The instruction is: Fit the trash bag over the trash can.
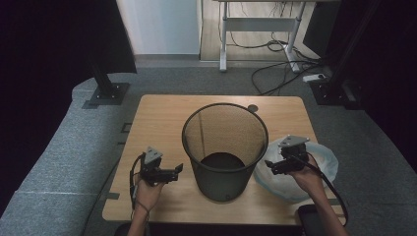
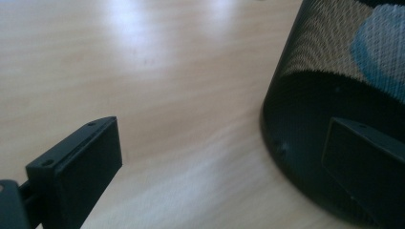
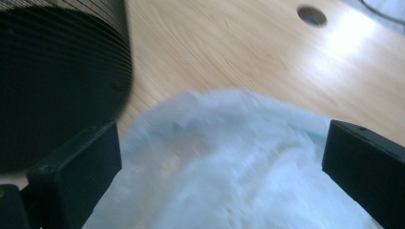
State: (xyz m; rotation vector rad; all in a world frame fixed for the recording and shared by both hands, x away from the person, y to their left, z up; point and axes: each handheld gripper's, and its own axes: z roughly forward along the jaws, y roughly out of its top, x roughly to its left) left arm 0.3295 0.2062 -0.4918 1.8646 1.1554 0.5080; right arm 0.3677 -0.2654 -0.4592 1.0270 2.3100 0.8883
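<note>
Two grippers flank a black mesh wastebasket [image 1: 225,147] standing upright mid-table — the left gripper [image 1: 178,170], jaws spread and empty, beside its base; the right gripper [image 1: 268,163], jaws also apart, over a crumpled pale-blue plastic bag [image 1: 314,162] on the wooden table [image 1: 157,118].

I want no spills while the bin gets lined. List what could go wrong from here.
1. The bag lies crumpled and thin under the right gripper, whose jaws are wide open: a pinch may catch only one layer, or slip off.
2. The bin is tall, light mesh, standing free on the table. The left gripper, open beside its base, could nudge or tip it.
3. The bag overhangs the table's right edge and might slide off.
</note>
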